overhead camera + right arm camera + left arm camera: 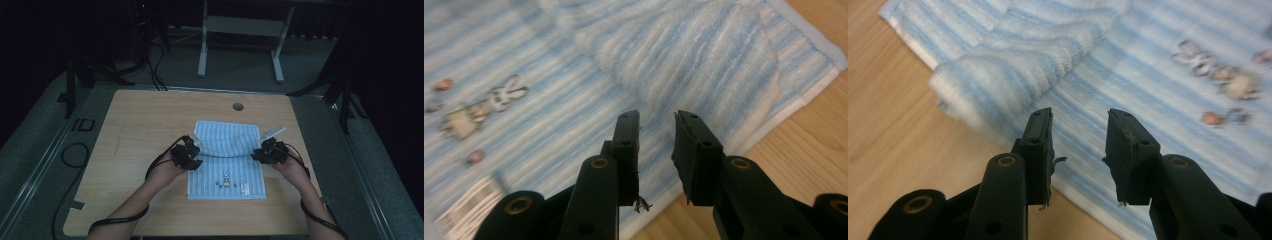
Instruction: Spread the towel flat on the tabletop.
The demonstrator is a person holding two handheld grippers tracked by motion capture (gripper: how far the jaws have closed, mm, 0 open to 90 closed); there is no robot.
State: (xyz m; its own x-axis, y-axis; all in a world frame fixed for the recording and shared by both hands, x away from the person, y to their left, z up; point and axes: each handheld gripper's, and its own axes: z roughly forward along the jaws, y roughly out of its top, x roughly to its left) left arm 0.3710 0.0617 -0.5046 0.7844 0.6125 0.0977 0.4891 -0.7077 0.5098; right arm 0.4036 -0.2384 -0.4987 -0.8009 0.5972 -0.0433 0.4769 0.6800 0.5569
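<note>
A light blue striped towel [227, 150] lies flat on the wooden table [150, 115]. Its far part is folded over toward the middle and forms a soft ridge [1013, 65] [704, 65]. A small rabbit motif [226, 177] [479, 110] and a label [245, 187] sit near its front edge. My left gripper [196, 150] [1080, 117] hovers at the towel's left edge, just in front of the fold, open with nothing between its jaws. At the right edge my right gripper [260, 150] [657, 117] is likewise open and holds nothing.
A round hole [238, 106] is cut in the table behind the towel. Bare wood lies to the left of the towel and in front of it. Beyond the table stands a pale metal frame [240, 30], and cables [75, 150] trail on the floor at the left.
</note>
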